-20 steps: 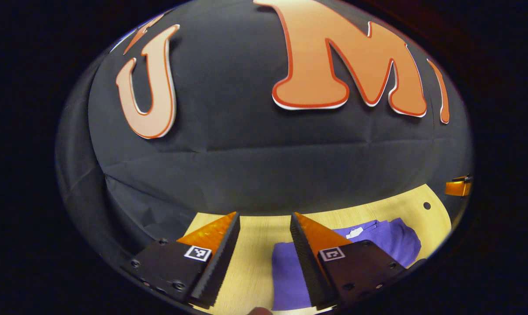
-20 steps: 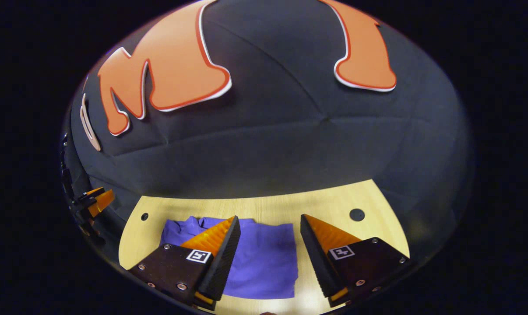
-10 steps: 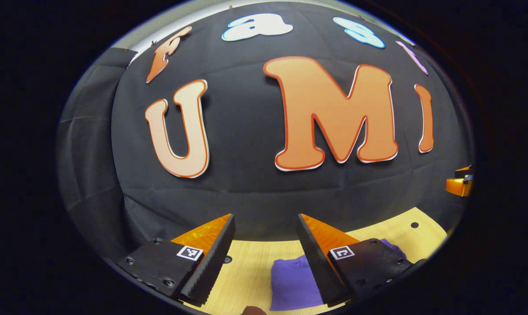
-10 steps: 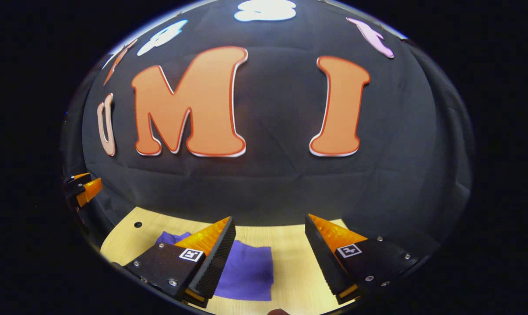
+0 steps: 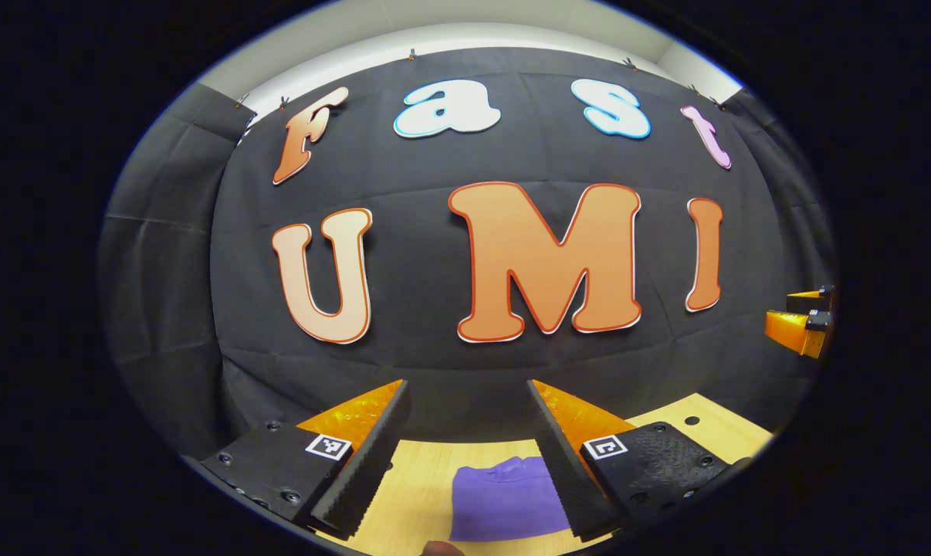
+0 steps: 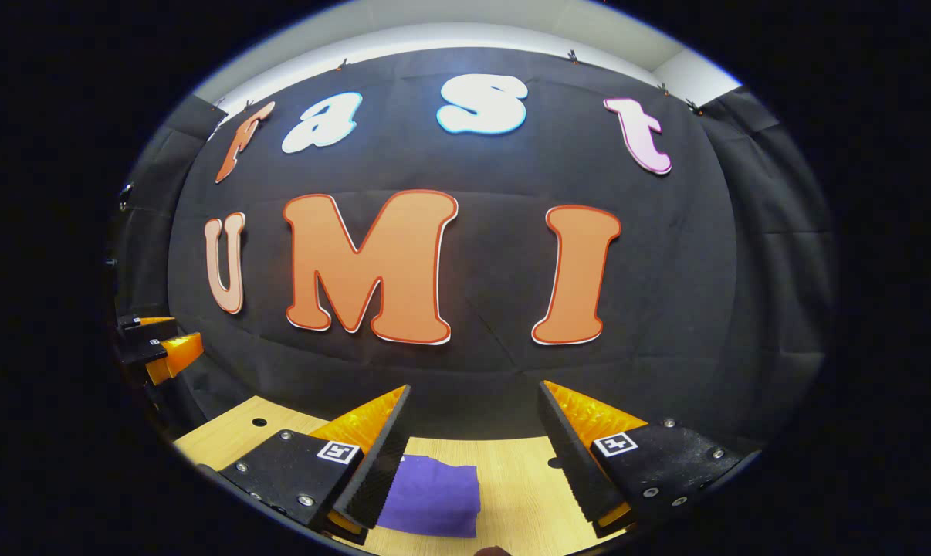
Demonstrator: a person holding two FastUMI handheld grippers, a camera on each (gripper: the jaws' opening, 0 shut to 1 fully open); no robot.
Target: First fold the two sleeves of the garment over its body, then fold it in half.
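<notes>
Purple garment [image 5: 508, 498] lies folded into a compact rectangle on the light wooden table [image 6: 519, 494], flat, with no sleeve lying loose. Left gripper [image 5: 465, 455] is raised above the table with its fingers spread apart, gripping nothing; the garment shows low between them. Right gripper [image 6: 473, 455] is likewise raised, fingers apart and empty, the garment [image 6: 431, 498] lying just beside its left finger. Black cloth wall [image 6: 504, 371] stands behind the table. Small round holes [image 6: 258, 422] mark the tabletop.
</notes>
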